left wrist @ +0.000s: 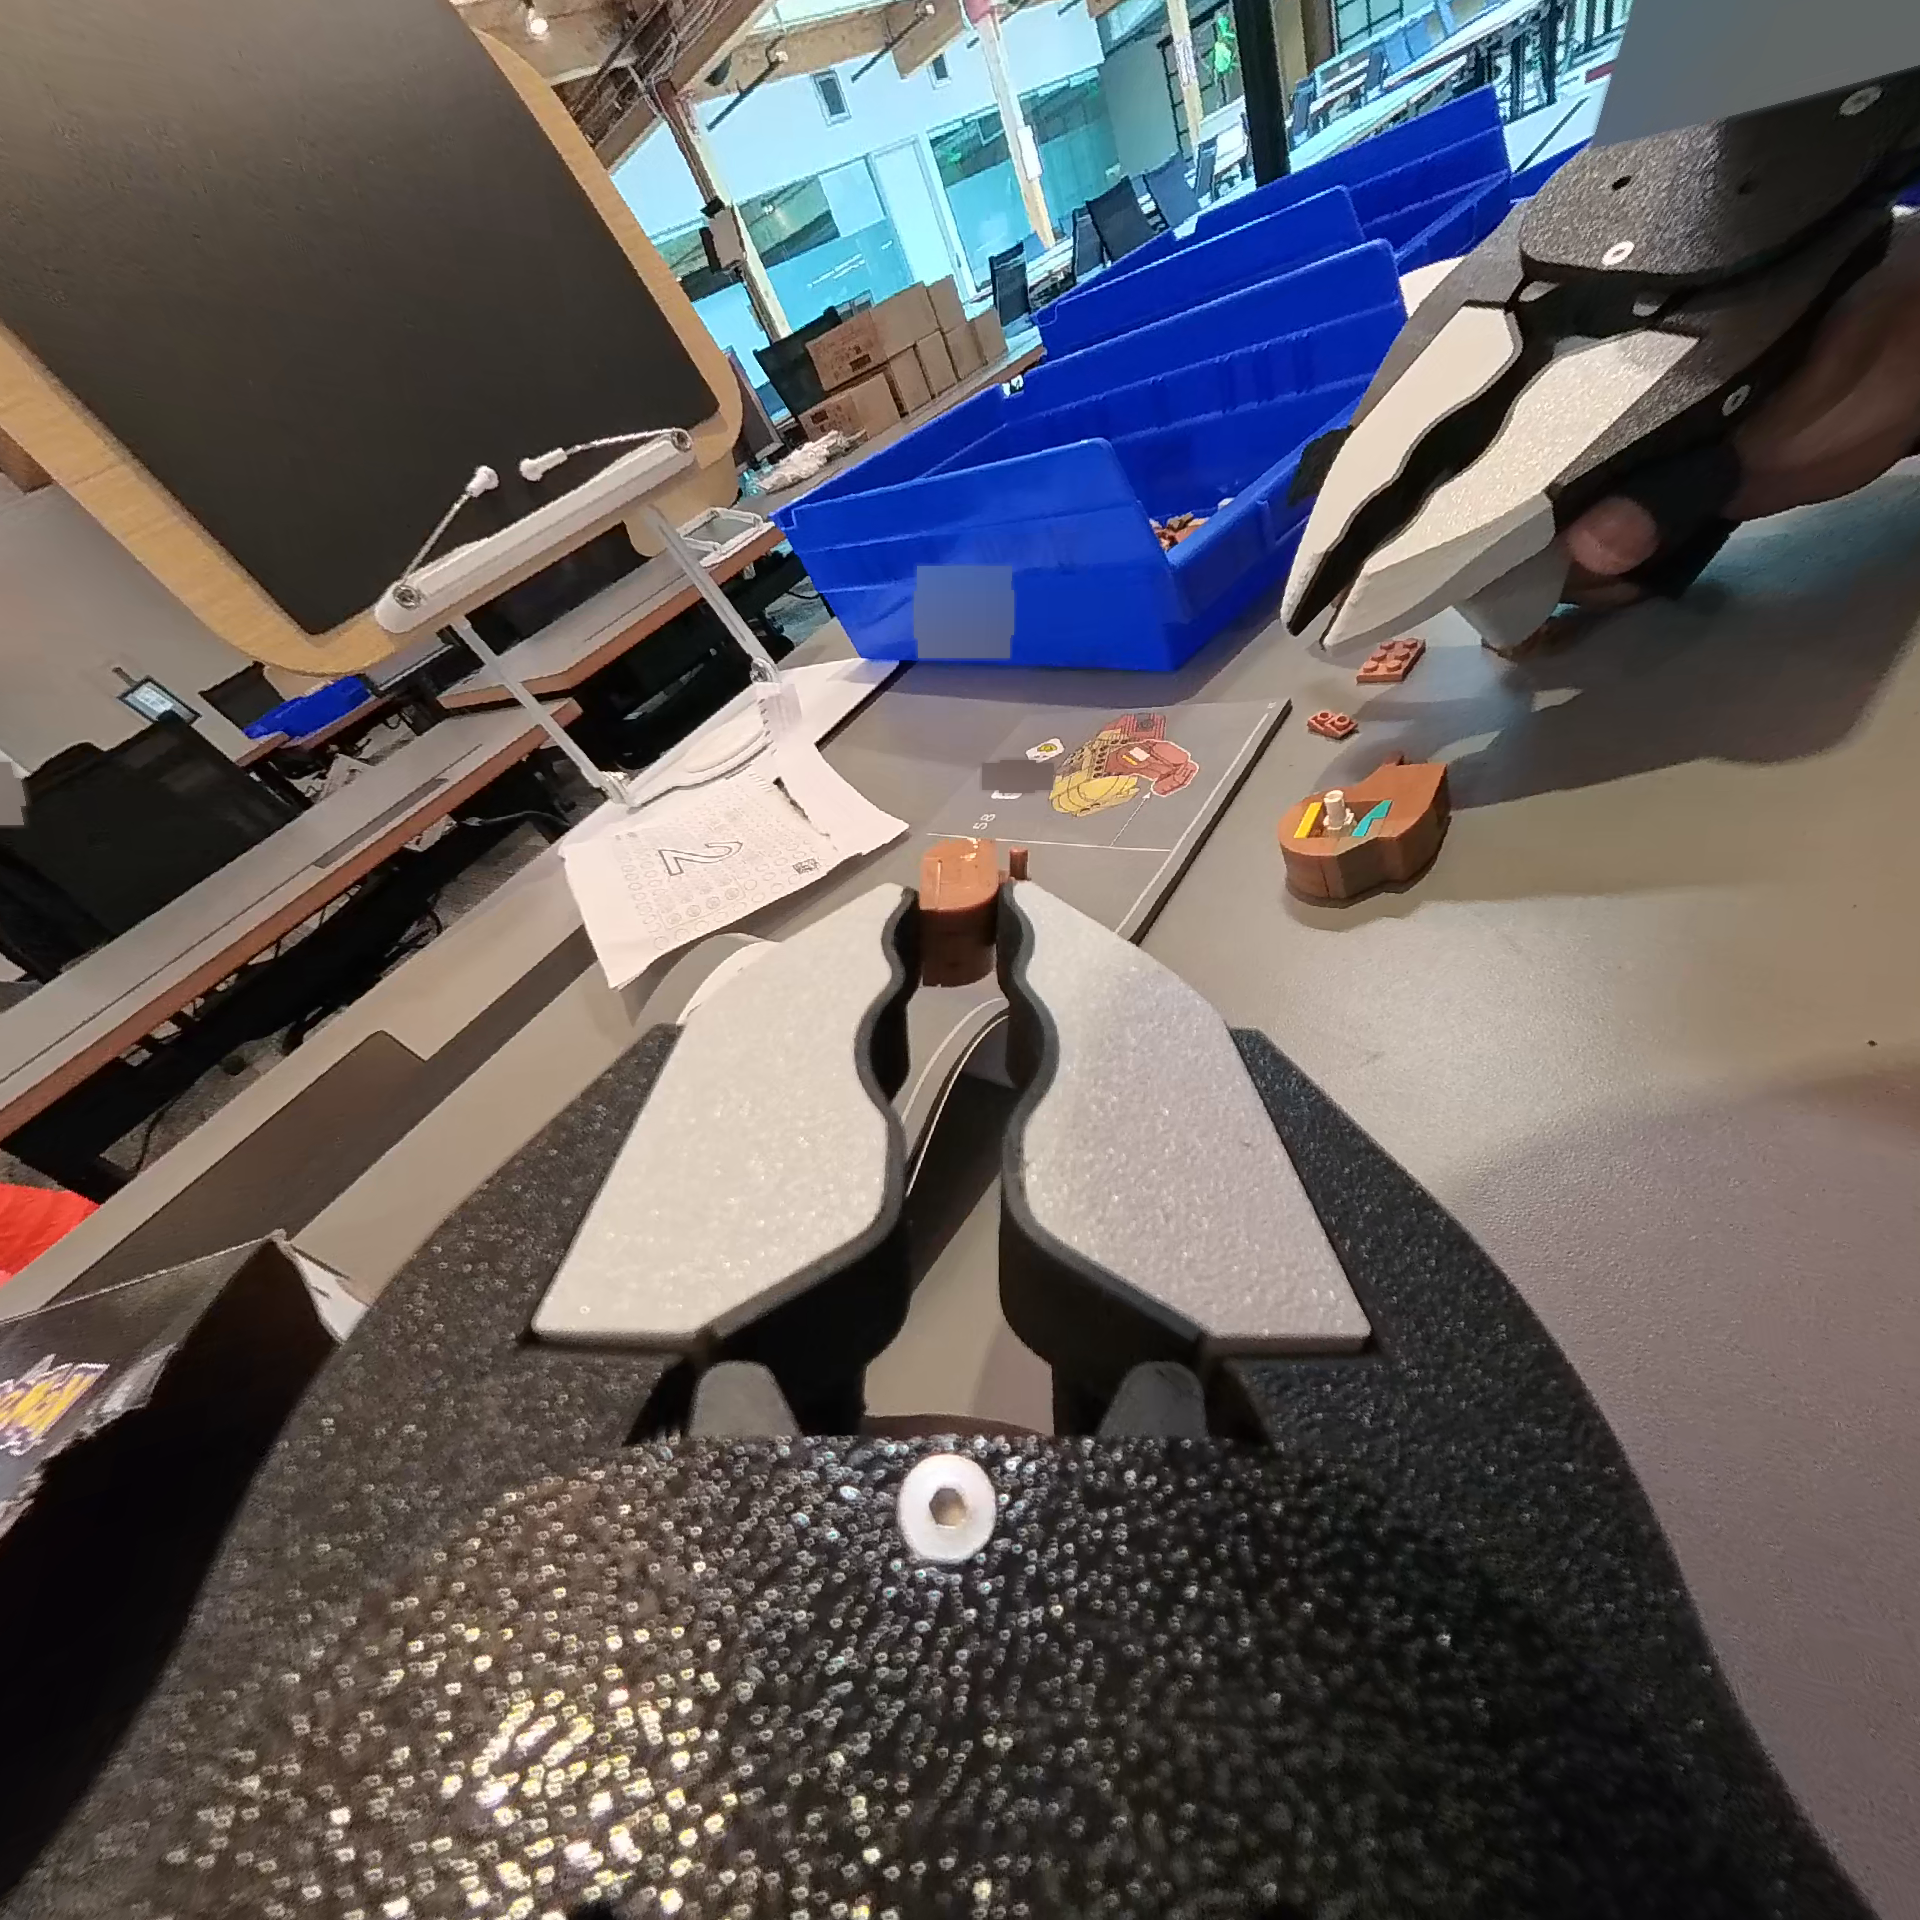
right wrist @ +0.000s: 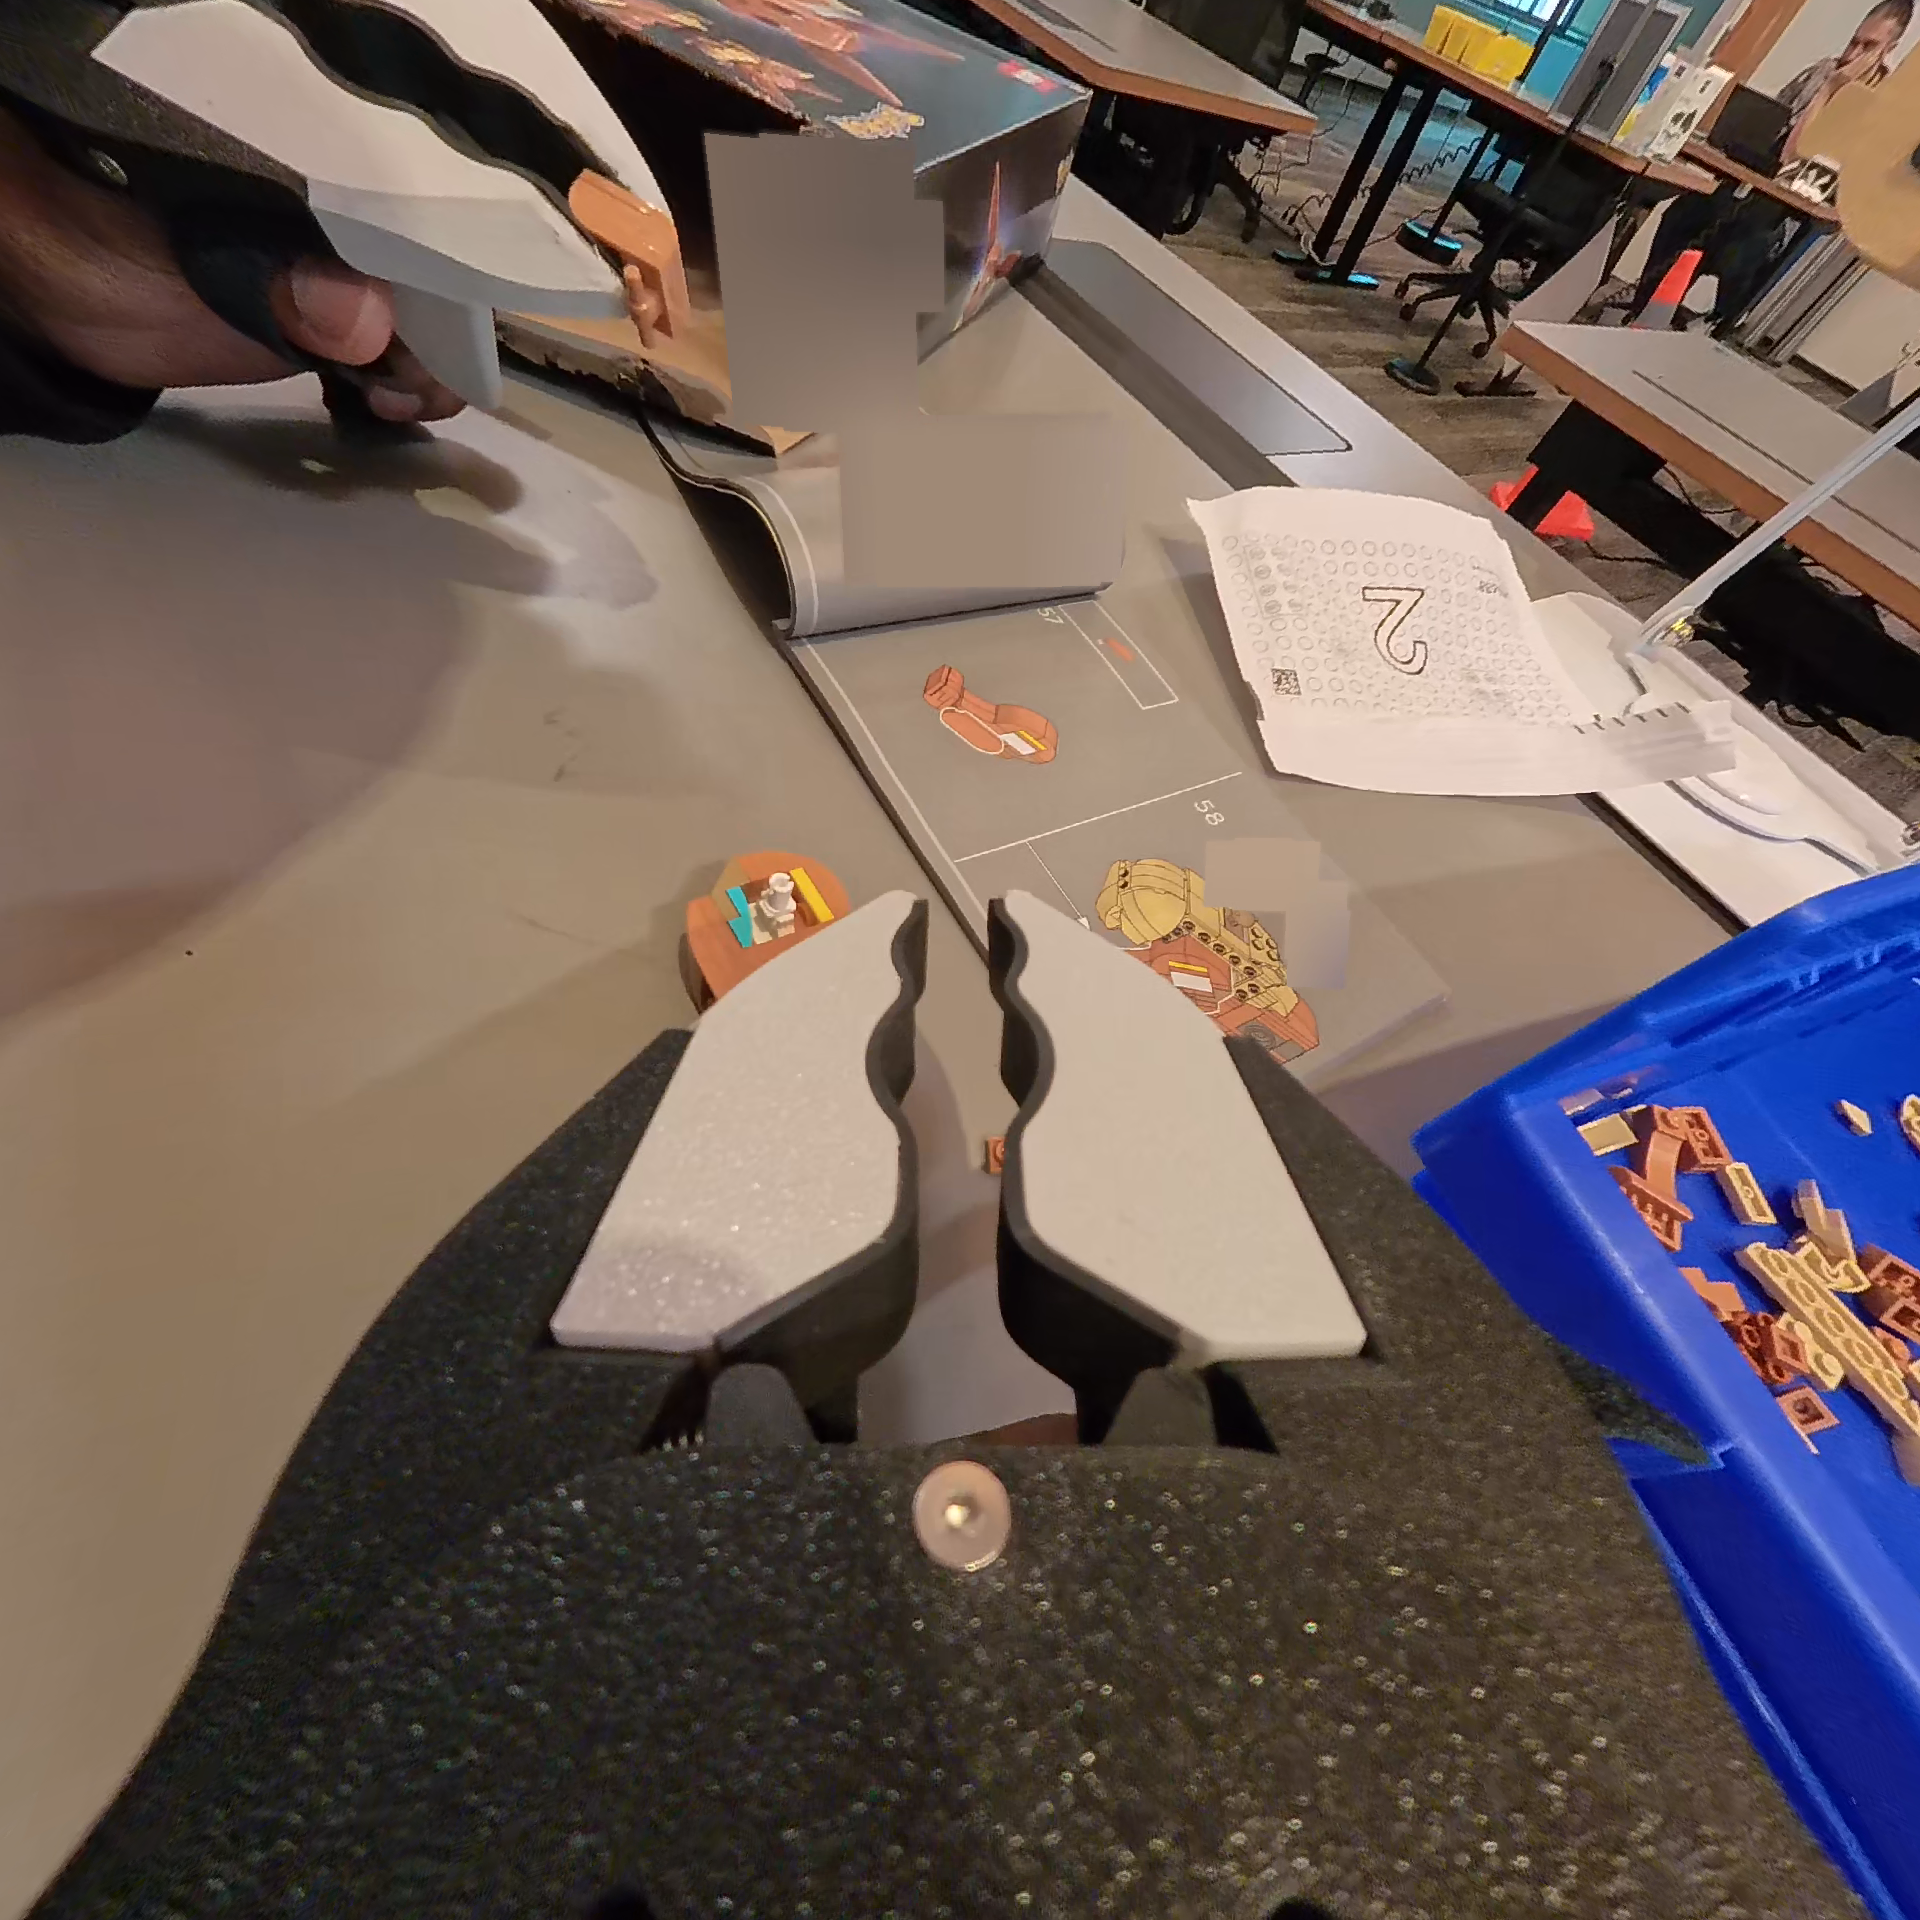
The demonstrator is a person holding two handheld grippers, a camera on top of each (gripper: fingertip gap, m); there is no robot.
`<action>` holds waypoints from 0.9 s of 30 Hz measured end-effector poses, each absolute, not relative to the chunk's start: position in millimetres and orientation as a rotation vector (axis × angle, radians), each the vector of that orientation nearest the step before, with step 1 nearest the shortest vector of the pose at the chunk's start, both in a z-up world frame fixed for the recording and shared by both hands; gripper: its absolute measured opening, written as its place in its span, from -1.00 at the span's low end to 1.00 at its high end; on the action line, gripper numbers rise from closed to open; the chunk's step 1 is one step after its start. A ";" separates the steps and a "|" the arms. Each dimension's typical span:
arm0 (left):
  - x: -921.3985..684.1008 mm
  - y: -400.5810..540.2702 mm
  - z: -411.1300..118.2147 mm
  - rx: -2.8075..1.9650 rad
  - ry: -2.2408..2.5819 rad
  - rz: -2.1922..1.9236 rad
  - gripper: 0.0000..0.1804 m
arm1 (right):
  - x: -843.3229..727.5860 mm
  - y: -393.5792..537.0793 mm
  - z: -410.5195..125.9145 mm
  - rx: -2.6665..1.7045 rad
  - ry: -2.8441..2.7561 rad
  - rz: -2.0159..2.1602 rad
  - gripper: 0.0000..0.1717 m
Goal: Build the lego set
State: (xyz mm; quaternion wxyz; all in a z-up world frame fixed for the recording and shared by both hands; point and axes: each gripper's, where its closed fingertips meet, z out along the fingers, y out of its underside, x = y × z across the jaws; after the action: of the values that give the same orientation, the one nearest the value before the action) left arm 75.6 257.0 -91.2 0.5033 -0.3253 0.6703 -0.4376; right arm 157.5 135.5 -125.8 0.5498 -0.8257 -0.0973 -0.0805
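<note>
The left claw (left wrist: 958, 914) was held low and level over the grey surface (left wrist: 1507, 1091), a gloved hand (right wrist: 156, 291) behind it, its fingertips pinching a small brown brick assembly (left wrist: 956, 920) raised above the open instruction booklet (left wrist: 1122, 779). The right claw (right wrist: 956, 935) angled down toward the surface, its two fingers a narrow way apart with nothing between them. Just left of its tips sat one rounded brown brick build (right wrist: 764, 914) with a grey peg, a yellow and a teal piece on top. Two loose brown plates (left wrist: 1387, 660) lay near that claw's tips in the left wrist view. One blue bin (right wrist: 1714, 1299) at the right held many tan and brown bricks; further blue bins stood behind. One torn white paper bag (right wrist: 1382, 634) and one printed box (right wrist: 935, 114) lay beyond the booklet.
</note>
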 end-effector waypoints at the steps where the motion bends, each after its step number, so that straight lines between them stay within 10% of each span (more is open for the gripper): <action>1: 75.6 257.1 -91.1 -0.786 1.618 -1.057 -0.86 | 157.5 135.5 -125.8 -1.955 -0.230 -0.190 -0.87; 27: 76.0 256.5 -91.4 -0.782 1.619 -1.053 -0.86 | 156.9 135.6 -126.5 -1.957 -0.238 -0.198 -0.88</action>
State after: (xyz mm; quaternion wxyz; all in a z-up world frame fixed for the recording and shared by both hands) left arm 76.0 256.5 -91.4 0.5045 -0.3241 0.6709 -0.4362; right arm 156.9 135.6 -126.5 0.5482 -0.8261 -0.1006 -0.0834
